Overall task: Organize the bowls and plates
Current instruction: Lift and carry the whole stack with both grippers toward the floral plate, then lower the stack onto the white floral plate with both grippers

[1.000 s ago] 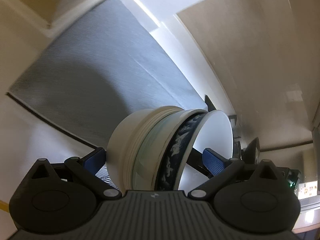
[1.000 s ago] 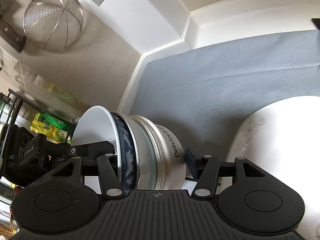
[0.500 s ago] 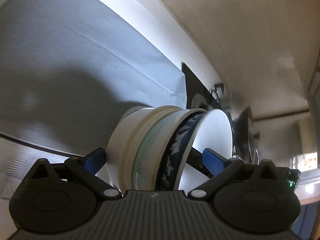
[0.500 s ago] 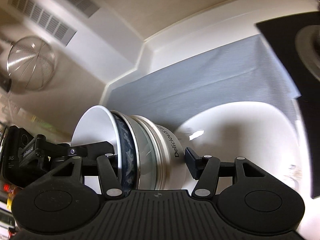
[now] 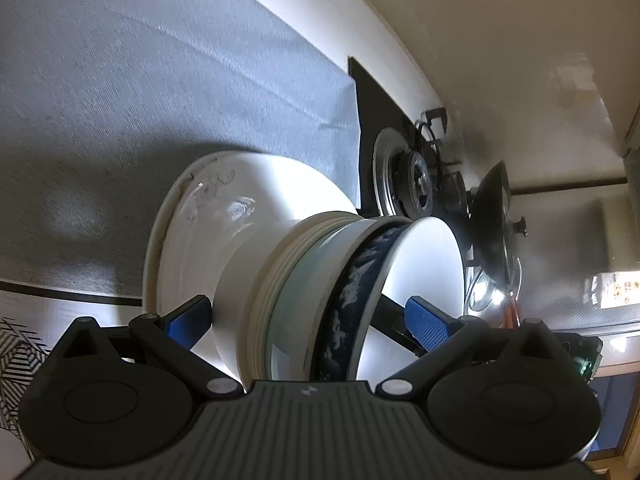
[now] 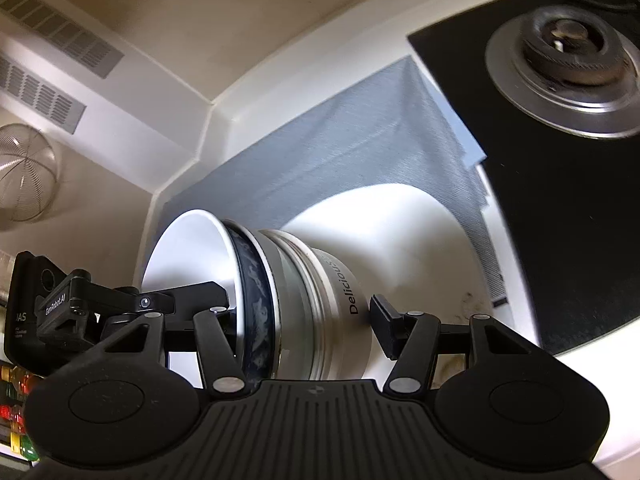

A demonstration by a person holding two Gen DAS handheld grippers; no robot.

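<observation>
- Left gripper (image 5: 308, 318), lower centre of its view: jaws clamped across the bowl stack (image 5: 320, 300), base over the plate (image 5: 208, 216).
- Right gripper (image 6: 304, 320): jaws clamped on the same stack.
- Risk: uneven squeeze could let nested bowls slide apart and chip the plate.

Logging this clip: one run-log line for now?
left gripper: shut on bowl stack | right gripper: shut on bowl stack | stack above white plate | grey mat beneath
</observation>
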